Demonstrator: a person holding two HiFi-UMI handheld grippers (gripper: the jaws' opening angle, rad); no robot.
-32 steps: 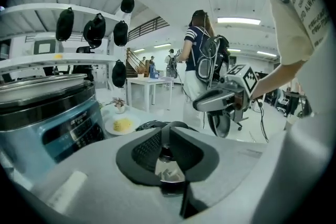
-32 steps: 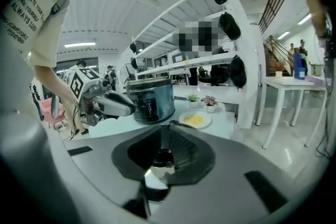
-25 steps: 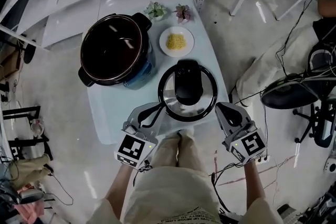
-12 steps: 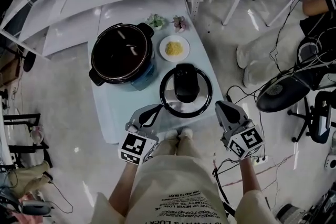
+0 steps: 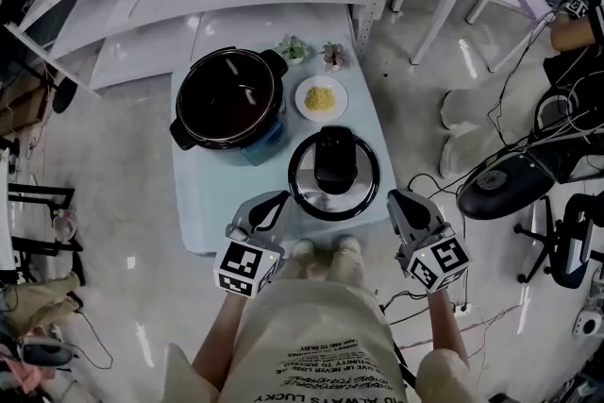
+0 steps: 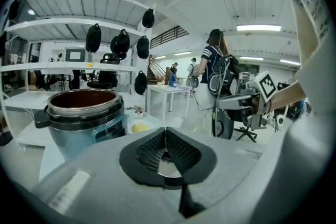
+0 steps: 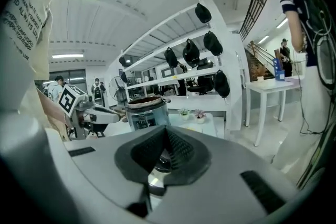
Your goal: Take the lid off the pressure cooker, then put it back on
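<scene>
The pale rectangular surface carries everything. On its far left stands the round, dark pressure cooker pot with a bluish body, uncovered. Its round black-and-silver lid lies flat on the surface, right of the pot and nearer the person. The left claw and right claw hover either side of the lid (neither touching it), each closed on nothing. Beyond the lid sits a small white plate of yellow food, possibly corn, then two tiny potted plants.
</scene>
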